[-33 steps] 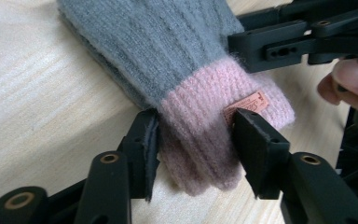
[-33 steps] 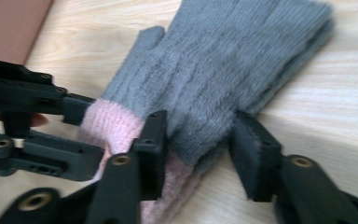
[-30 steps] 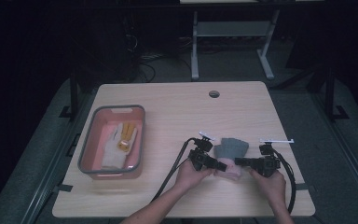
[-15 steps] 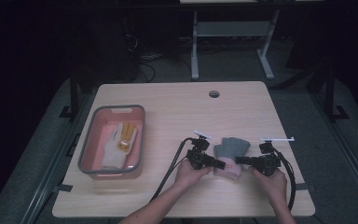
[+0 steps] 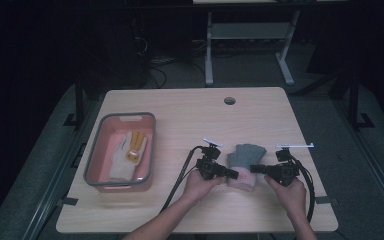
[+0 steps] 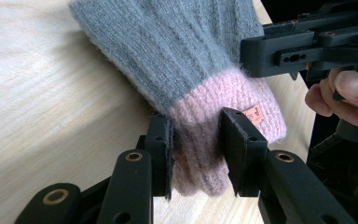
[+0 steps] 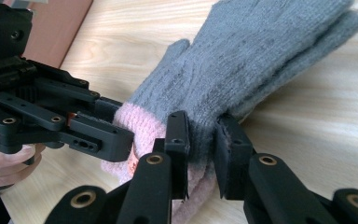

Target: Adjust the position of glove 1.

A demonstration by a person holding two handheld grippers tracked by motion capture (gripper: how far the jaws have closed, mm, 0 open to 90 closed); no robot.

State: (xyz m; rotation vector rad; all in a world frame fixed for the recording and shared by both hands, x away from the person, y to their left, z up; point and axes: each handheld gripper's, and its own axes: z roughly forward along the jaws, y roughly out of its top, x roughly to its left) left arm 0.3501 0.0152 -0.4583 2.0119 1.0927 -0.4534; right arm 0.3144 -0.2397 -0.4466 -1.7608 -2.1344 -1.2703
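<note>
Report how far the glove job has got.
Done: one pale glove lies in the pink bin. In hand: the grey glove lies on the table, with the left gripper and right gripper each shut on its pink cuff from opposite sides; their jaws have just been closing on it. Left: probably lifting it and moving it to the bin.

Grey knitted wool glove with pink ribbed cuff (image 5: pixel 246 162) lies flat on the light wooden tabletop (image 5: pixel 190 115), right of centre, near the front edge. Fingers together, pointing away from the person; cuff end nearest them. Small orange-pink label on the cuff (image 6: pixel 254 113). Cuff fabric is bunched and pinched at both sides. Looks like two layers stacked.
</note>
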